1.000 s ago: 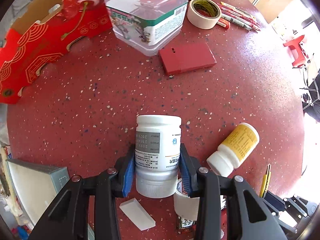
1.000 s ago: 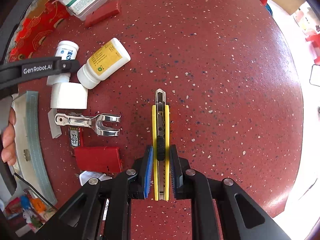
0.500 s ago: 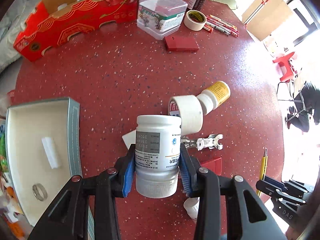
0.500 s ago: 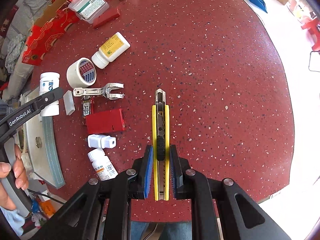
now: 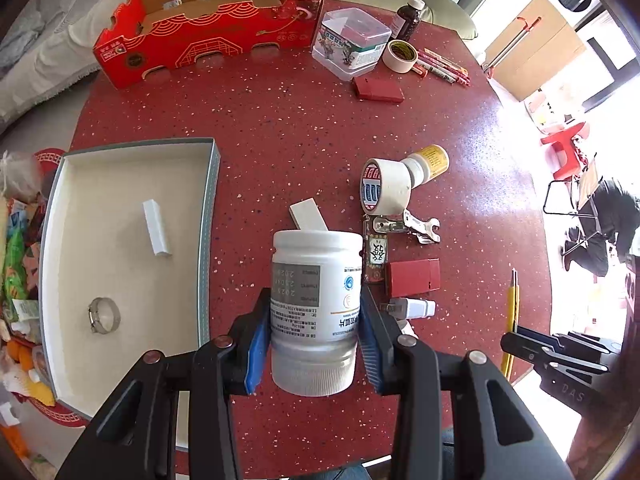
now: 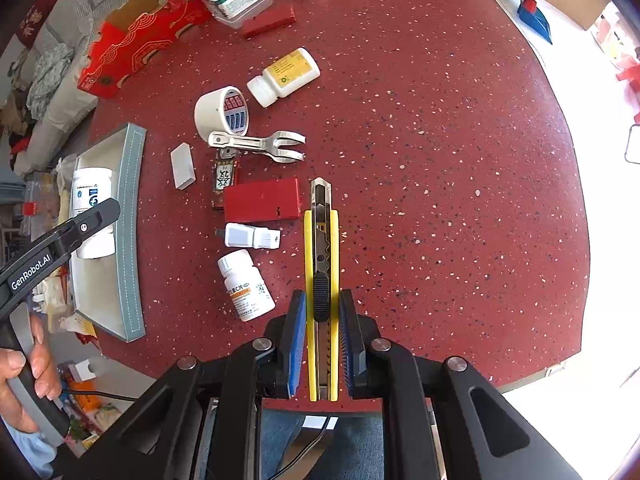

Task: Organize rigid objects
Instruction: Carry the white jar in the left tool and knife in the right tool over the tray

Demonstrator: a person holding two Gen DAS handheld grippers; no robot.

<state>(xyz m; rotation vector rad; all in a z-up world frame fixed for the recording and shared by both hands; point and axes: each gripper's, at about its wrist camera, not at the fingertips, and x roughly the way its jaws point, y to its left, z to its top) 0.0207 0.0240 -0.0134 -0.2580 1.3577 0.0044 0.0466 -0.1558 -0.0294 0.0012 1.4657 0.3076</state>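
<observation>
My left gripper (image 5: 312,316) is shut on a white pill bottle (image 5: 315,300), held cap toward the camera above the red table, just right of the grey-rimmed white tray (image 5: 210,216). In the right wrist view that same bottle (image 6: 93,200) hangs over the tray (image 6: 130,236). Inside the tray lie a white block (image 5: 156,227) and a metal ring (image 5: 104,315). A yellow utility knife (image 6: 321,280) is pinched lengthwise between the pads of my right gripper (image 6: 322,322), lifted above the table.
On the table lie a tape roll (image 6: 222,114), a yellow-labelled bottle (image 6: 286,76), a metal wrench (image 6: 260,145), a red box (image 6: 262,200), a white charger (image 6: 251,237), a small pill bottle (image 6: 246,286) and a white block (image 6: 183,166). A red carton (image 5: 208,28) and clear container (image 5: 350,42) stand at the back.
Both grippers have risen and drawn back, so more of the table shows. The left one carried the white bottle leftward to beside the tray. The knife stays gripped.
</observation>
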